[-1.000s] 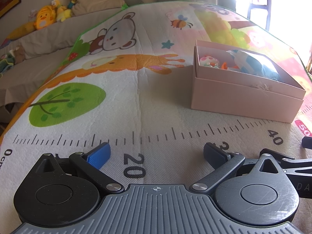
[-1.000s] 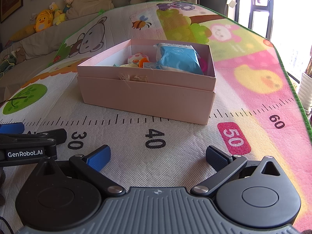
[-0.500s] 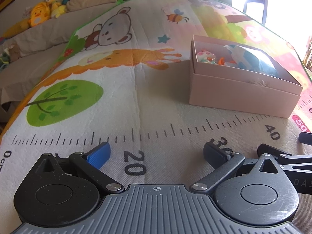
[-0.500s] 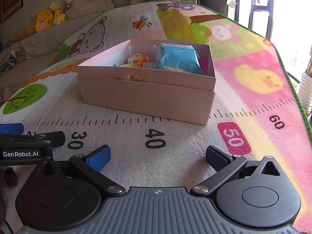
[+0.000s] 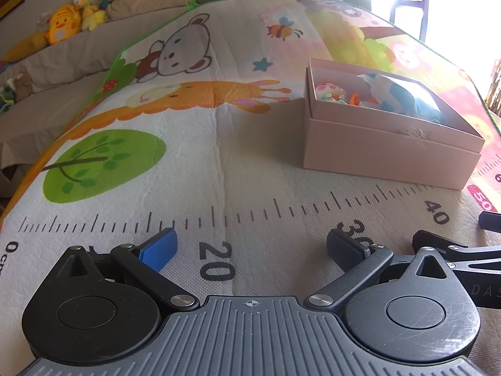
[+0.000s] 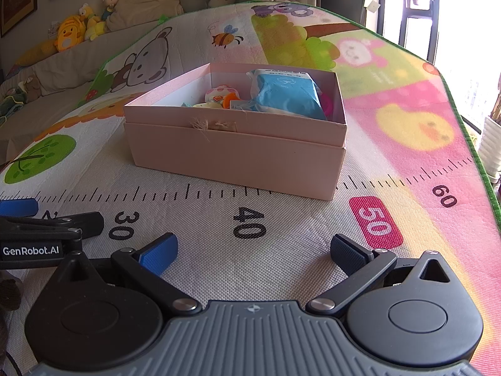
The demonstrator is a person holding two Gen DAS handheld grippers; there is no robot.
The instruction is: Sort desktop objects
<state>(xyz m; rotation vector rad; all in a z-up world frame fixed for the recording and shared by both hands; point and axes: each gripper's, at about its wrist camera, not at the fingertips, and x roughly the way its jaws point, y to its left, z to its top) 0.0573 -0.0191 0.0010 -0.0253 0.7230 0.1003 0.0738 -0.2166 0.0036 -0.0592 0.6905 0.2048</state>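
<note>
A pink cardboard box (image 6: 238, 153) (image 5: 385, 153) stands on the printed play mat (image 6: 250, 250) (image 5: 175, 172). Inside it lie a blue packet (image 6: 285, 94) (image 5: 404, 97), a small patterned toy (image 6: 220, 92) (image 5: 327, 89) and an orange piece (image 6: 230, 100). My right gripper (image 6: 253, 250) is open and empty, low over the mat by the "40" mark, short of the box. My left gripper (image 5: 250, 247) is open and empty near the "20" mark, left of the box. In the right wrist view, the left gripper's fingers (image 6: 18, 206) show at the left edge.
A sofa with plush toys (image 6: 67, 33) (image 5: 61, 26) and cushions runs along the back left. A bright window and a rack (image 6: 413, 6) stand at the right. The mat's green edge (image 6: 469, 144) curves down the right side.
The left gripper has drifted slightly, so the box sits a little higher and farther left in its view. The right gripper has stayed put.
</note>
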